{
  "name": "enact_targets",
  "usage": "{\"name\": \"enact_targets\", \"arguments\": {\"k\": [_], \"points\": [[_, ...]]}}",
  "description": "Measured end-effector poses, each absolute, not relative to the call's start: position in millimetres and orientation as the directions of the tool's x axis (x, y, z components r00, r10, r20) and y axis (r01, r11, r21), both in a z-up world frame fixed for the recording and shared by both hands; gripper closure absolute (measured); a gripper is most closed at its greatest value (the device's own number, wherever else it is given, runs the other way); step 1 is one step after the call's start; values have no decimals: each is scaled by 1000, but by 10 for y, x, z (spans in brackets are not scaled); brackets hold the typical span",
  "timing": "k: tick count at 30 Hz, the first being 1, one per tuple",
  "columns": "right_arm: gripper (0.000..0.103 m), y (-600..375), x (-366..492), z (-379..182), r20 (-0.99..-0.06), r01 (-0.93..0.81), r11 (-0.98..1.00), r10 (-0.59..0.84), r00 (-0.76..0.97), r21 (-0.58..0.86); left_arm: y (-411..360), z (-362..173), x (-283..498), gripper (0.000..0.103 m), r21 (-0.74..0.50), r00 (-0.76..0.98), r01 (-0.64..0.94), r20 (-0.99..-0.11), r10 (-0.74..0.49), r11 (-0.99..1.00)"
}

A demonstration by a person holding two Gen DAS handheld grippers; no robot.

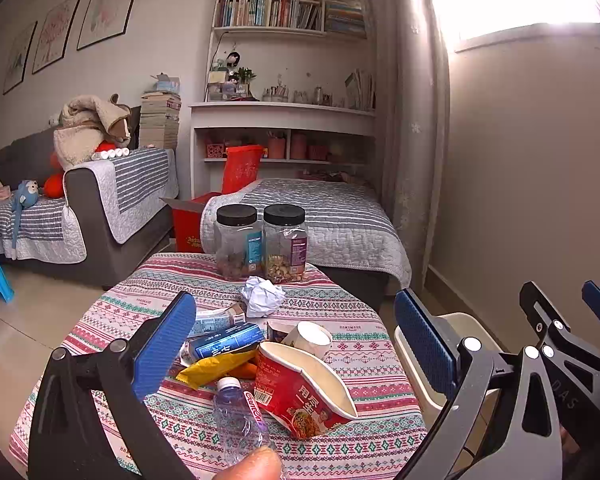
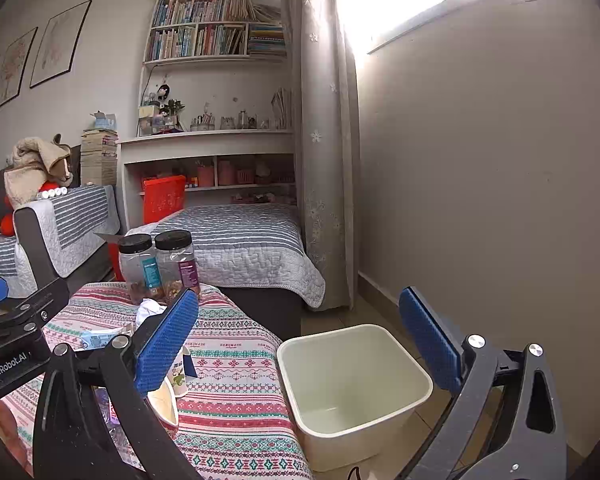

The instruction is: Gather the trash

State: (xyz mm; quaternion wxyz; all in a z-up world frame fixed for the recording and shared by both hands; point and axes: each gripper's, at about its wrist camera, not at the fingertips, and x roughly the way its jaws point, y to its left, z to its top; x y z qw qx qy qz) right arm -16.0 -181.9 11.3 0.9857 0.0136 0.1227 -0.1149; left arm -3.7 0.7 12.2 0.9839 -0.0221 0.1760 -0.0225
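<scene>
Trash lies on a patterned tablecloth (image 1: 352, 364): a crushed red noodle cup (image 1: 300, 392), a paper cup (image 1: 310, 338), a crumpled white paper ball (image 1: 262, 294), a yellow wrapper (image 1: 216, 368), a blue packet (image 1: 226, 340) and a clear plastic bottle (image 1: 240, 424). My left gripper (image 1: 296, 344) is open above this pile, holding nothing. My right gripper (image 2: 300, 344) is open and empty above the edge of an empty cream bin (image 2: 352, 388) on the floor to the right of the table. The right gripper also shows at the right edge of the left wrist view (image 1: 572, 340).
Two black-lidded jars with snacks (image 1: 260, 244) stand at the table's far edge. Behind it is a bed with a striped quilt (image 1: 320, 216), a red box (image 1: 188, 220), a grey sofa (image 1: 100, 216) and a bookshelf (image 1: 284, 80). A wall and curtain lie right.
</scene>
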Motion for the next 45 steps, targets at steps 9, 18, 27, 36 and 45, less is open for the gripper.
{"name": "enact_targets", "arguments": {"k": [9, 18, 27, 36, 45], "points": [[7, -1829, -208, 131, -218, 248, 969, -240, 946, 12, 11, 155, -74, 6, -62, 945, 47, -319, -65, 997], [7, -1805, -229, 98, -196, 252, 968, -245, 950, 14, -16, 191, -104, 6, -60, 950, 56, -304, -72, 997], [7, -1821, -280, 99, -167, 254, 967, -247, 954, 23, -23, 207, -126, 6, -63, 952, 60, -295, -76, 996], [7, -1806, -357, 129, -133, 255, 967, -250, 959, 22, -31, 237, -154, 6, -62, 956, 67, -282, -82, 996], [7, -1812, -382, 118, -128, 256, 966, -251, 959, 23, -15, 236, -157, 6, -64, 954, 65, -289, -81, 996]]}}
